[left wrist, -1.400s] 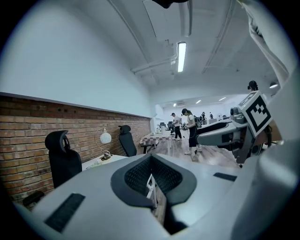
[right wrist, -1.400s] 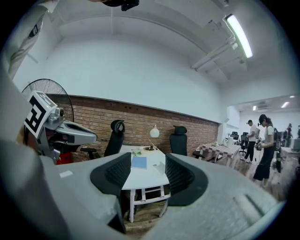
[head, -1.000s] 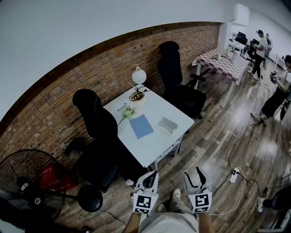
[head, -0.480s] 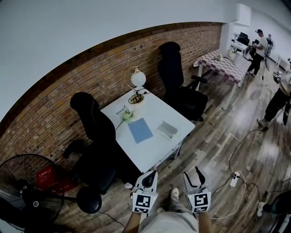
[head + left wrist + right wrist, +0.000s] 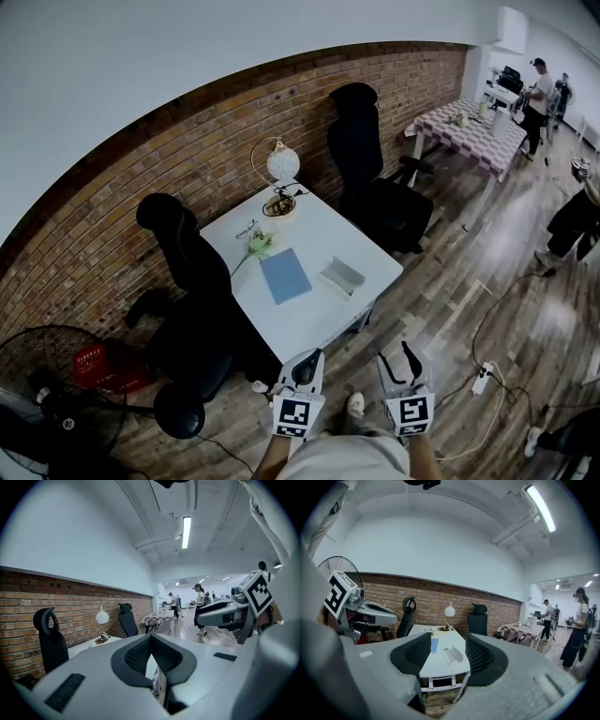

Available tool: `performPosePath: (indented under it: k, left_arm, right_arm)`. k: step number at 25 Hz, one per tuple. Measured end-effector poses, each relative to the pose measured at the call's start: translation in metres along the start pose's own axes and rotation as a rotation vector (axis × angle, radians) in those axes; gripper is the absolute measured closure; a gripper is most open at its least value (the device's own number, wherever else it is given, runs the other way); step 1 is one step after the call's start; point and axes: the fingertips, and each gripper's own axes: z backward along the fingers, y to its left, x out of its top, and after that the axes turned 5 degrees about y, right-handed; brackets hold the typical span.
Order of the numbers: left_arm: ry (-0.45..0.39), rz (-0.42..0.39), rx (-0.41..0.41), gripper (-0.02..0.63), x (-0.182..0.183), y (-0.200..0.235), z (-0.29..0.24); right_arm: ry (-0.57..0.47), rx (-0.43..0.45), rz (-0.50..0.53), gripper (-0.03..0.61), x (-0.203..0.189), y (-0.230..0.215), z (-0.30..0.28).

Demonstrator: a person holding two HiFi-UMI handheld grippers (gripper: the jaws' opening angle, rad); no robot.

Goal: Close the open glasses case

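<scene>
The open glasses case [image 5: 341, 277] is a pale grey box lying near the right edge of the white table [image 5: 323, 323], well ahead of both grippers. It also shows in the right gripper view as the case [image 5: 453, 655], seen between the jaws from a distance. My left gripper [image 5: 307, 367] hangs low in front of me above the wooden floor, its jaws shut with nothing in them; the left gripper view shows the pads [image 5: 136, 654] meeting. My right gripper [image 5: 398, 361] is beside it, open and empty, with the gap of the right gripper [image 5: 448, 652] plainly visible.
On the table lie a blue notebook [image 5: 285, 275], a flower [image 5: 259, 242], a globe lamp [image 5: 282, 163] and spectacles [image 5: 246, 228]. Black chairs [image 5: 192, 272] [image 5: 366, 159] flank it. A fan [image 5: 47, 394], a red crate [image 5: 103, 367], floor cables with a power strip [image 5: 483, 380] and people [image 5: 539, 89] stand around.
The view has drifted nearer the table, which now sits a little lower and further left. Both grippers hold the same pose at the bottom of the view.
</scene>
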Motion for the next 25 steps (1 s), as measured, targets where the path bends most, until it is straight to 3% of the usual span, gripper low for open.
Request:
performPosePath:
  k: [25]
  left_arm:
    - [0.039,0.009,0.123,0.611,0.035,0.012,-0.105]
  right_arm:
    - [-0.013,0.116,0.009,0.348,0.013,-0.095,-0.091]
